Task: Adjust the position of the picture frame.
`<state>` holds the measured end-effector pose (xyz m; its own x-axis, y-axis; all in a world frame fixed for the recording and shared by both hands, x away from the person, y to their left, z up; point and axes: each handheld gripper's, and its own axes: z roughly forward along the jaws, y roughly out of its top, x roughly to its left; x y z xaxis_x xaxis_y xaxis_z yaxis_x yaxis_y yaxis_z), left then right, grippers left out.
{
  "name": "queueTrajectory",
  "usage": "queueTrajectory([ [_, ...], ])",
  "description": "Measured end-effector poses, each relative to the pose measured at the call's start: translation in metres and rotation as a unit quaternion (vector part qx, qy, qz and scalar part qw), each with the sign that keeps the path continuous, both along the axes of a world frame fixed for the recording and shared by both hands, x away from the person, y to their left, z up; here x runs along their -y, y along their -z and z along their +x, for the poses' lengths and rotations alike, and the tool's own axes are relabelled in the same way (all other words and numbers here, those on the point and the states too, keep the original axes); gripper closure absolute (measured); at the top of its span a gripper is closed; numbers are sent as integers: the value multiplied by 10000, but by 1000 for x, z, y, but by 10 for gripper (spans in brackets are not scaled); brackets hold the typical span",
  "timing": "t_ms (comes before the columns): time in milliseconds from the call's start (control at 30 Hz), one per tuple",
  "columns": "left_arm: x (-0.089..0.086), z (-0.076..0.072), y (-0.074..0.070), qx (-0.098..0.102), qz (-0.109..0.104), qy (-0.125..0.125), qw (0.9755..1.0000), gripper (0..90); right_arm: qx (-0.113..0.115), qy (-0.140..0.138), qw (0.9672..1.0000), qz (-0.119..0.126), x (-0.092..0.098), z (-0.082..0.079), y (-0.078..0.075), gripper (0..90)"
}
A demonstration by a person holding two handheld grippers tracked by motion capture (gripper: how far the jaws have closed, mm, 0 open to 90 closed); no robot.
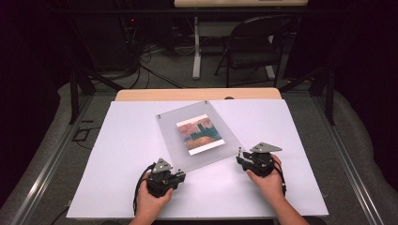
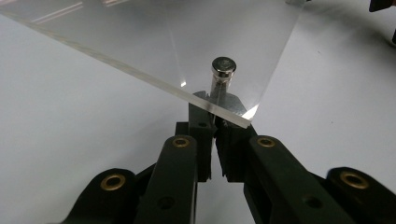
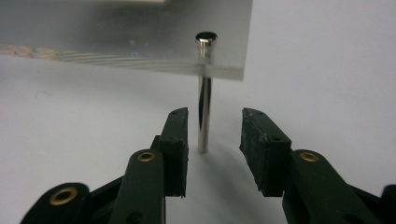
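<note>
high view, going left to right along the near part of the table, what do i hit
left gripper → near corner of the clear panel → right gripper

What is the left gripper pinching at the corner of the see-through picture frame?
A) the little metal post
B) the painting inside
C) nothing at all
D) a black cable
A: in the left gripper view, the left gripper has its jaws shut tight on the little metal post that pokes through the clear frame's corner, well away from the painting.
</note>
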<state>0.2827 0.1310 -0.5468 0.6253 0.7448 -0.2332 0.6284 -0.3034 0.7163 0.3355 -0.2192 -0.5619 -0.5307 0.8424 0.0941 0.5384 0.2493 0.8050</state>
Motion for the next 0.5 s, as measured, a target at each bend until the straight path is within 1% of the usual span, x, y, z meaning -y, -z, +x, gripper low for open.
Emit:
queueTrajectory([
  [67,-4,0,0,8,-26,-83,10000,848,18,-123,9999,-9,-6,4,0,637],
  [100,-5,0,0,14,-29,-122,9999,847,24,-231,9997,-47,-11,7,1,661],
  [167,-8,0,0,33,-35,-180,9998,847,11,-339,9994,-117,-17,9,2,708],
  [267,-14,0,-2,78,-91,-323,9994,848,1,-505,9986,-145,-25,12,2,826],
  [300,-18,1,-4,80,-86,-351,9993,848,26,-532,9985,-137,-26,12,1,840],
  [367,-21,2,-6,76,-175,-391,9991,847,-28,-601,9982,29,-26,13,0,851],
  [400,-23,2,-7,85,-172,-406,9990,847,-31,-629,9980,74,-27,13,-1,851],
  [467,-24,3,-8,138,-163,-432,9988,846,-54,-661,9978,89,-28,12,-1,852],
  [500,-25,4,-9,128,-152,-423,9989,846,-83,-662,9977,104,-29,12,-1,852],
])
